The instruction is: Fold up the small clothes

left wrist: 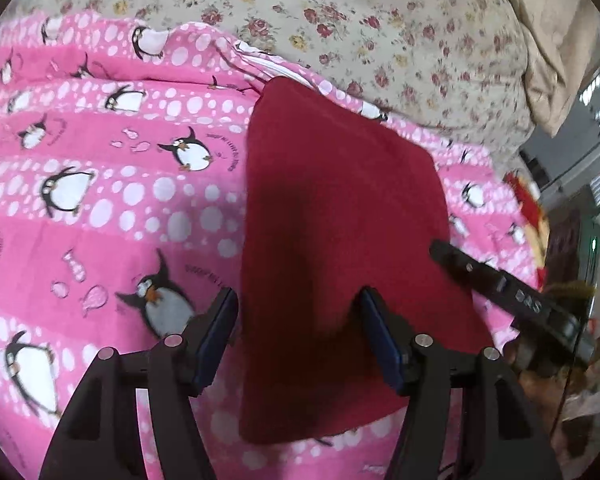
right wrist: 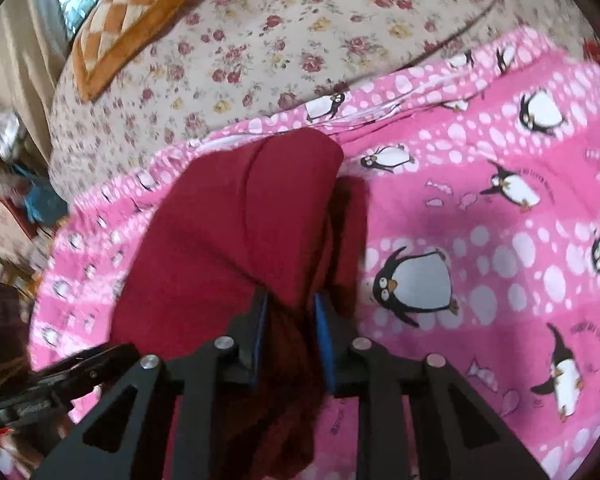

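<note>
A dark red cloth [left wrist: 340,220] lies on the pink penguin blanket [left wrist: 100,184]. My left gripper [left wrist: 300,312] hangs open over the cloth's near left part; its left finger is just off the cloth's left edge and its right finger is over the cloth. In the right wrist view the red cloth [right wrist: 228,232] is bunched into a raised fold, and my right gripper [right wrist: 292,312] is shut on that fold, cloth filling the gap between the blue pads. From the left wrist view the right gripper [left wrist: 500,280] reaches in at the cloth's right edge.
A floral sheet [left wrist: 360,20] covers the bed beyond the pink blanket [right wrist: 480,220]. An orange checkered cushion [right wrist: 132,20] lies at the far left. A red and yellow item [left wrist: 528,208] sits at the bed's right edge, with clutter below it.
</note>
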`<state>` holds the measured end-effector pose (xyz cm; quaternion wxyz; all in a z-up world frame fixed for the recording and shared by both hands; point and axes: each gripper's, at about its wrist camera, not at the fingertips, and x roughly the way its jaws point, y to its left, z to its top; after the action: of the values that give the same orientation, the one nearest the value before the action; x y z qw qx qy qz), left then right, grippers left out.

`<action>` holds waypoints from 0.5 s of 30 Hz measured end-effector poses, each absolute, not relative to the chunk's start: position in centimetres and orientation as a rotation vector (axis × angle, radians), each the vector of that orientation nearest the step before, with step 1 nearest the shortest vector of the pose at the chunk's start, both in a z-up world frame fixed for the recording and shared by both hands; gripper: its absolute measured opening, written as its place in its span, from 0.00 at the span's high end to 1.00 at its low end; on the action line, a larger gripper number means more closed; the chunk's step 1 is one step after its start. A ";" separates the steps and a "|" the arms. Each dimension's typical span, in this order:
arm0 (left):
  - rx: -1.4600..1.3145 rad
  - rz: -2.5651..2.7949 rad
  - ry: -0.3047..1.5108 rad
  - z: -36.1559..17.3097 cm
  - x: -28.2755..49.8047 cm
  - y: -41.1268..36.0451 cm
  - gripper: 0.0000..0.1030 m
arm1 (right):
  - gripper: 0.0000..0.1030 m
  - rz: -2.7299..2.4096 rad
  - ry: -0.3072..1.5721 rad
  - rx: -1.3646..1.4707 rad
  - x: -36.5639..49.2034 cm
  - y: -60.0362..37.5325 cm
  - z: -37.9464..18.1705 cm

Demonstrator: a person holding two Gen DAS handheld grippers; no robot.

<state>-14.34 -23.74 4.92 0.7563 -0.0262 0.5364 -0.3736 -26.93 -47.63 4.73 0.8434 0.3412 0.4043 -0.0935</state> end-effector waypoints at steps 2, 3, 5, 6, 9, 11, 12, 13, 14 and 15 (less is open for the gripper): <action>-0.102 -0.831 1.181 4.6 -13.2 -23.9 0.55 | 0.51 -0.197 0.818 0.762 -27.2 -48.1 5.0; -0.127 -0.839 1.184 4.5 -12.8 -23.9 0.53 | 0.33 -0.212 0.810 0.766 -27.3 -48.2 5.0; -0.178 -0.858 1.197 3.9 -11.6 -24.2 0.47 | 0.23 -0.244 0.801 0.766 -27.3 -48.6 4.7; -0.186 -0.868 1.210 3.5 -11.2 -24.5 0.46 | 0.23 -0.236 0.804 0.775 -27.1 -48.8 4.4; -0.188 -0.891 1.279 1.7 -9.9 -25.9 0.44 | 0.21 -0.164 0.829 0.846 -25.9 -49.6 2.4; -0.193 -0.899 1.295 1.1 -9.5 -26.5 0.41 | 0.20 -0.135 0.824 0.886 -25.2 -50.1 1.2; -0.192 -0.907 1.291 1.0 -9.5 -26.6 0.41 | 0.23 -0.121 0.815 0.879 -24.9 -50.1 1.1; -0.182 -0.915 1.291 1.1 -9.5 -26.8 0.42 | 0.28 -0.106 0.812 0.865 -24.6 -50.0 1.1; -0.180 -0.923 1.291 1.2 -9.5 -26.8 0.54 | 0.42 -0.089 0.812 0.860 -24.3 -49.9 1.1; -0.183 -0.931 1.296 1.3 -9.5 -26.7 0.56 | 0.51 -0.074 0.813 0.866 -24.0 -49.8 1.1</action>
<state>-9.48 -26.69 1.34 0.6946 -0.0818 0.5804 -0.4170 -24.03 -49.78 1.09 0.8281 0.4080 0.3828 -0.0347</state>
